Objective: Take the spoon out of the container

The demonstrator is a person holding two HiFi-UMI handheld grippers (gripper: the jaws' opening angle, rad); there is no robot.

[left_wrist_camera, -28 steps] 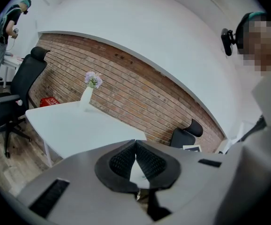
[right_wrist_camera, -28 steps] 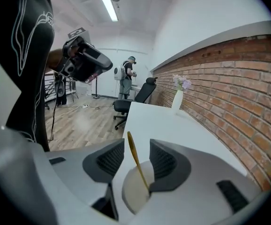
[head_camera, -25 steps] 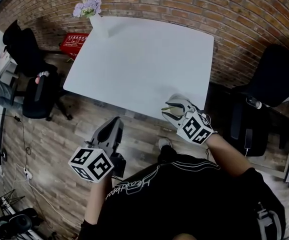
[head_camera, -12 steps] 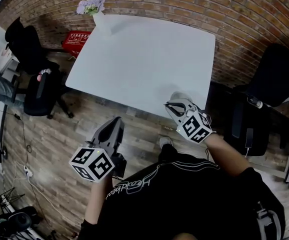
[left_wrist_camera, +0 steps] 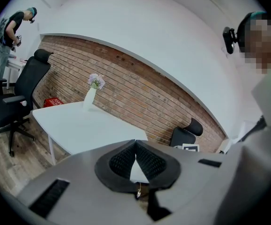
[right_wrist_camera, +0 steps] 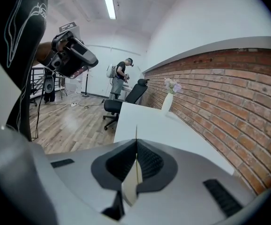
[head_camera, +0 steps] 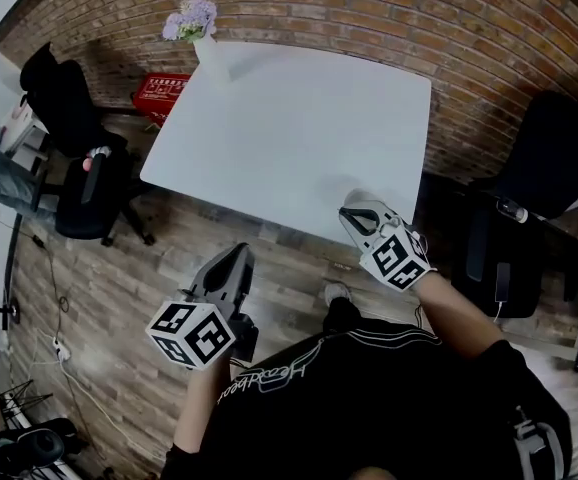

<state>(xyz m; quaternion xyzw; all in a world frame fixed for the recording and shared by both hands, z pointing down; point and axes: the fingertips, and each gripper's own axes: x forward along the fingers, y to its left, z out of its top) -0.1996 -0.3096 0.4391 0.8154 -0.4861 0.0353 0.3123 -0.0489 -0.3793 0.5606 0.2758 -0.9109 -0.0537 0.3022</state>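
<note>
No spoon and no container shows in any view. My right gripper point(head_camera: 353, 209) hovers at the near right corner of the white table point(head_camera: 269, 118) with its jaws shut. In the right gripper view point(right_wrist_camera: 136, 140) a thin pale sliver stands edge-on in the seam between the pads; I cannot tell what it is. My left gripper point(head_camera: 233, 255) hangs over the wooden floor in front of the table, shut with nothing between its pads point(left_wrist_camera: 135, 143). It also shows in the right gripper view, as the left gripper point(right_wrist_camera: 73, 58) up at the left.
A white vase point(head_camera: 210, 54) with lilac flowers stands at the table's far left corner. A black office chair point(head_camera: 81, 173) is left of the table, another black chair point(head_camera: 557, 158) right of it. A red basket point(head_camera: 159, 92) lies by the brick wall. A person point(right_wrist_camera: 121, 77) stands far off.
The right gripper's jaws went from wide open to shut and it edged slightly towards the table's near right corner. The left gripper drifted a little to the right.
</note>
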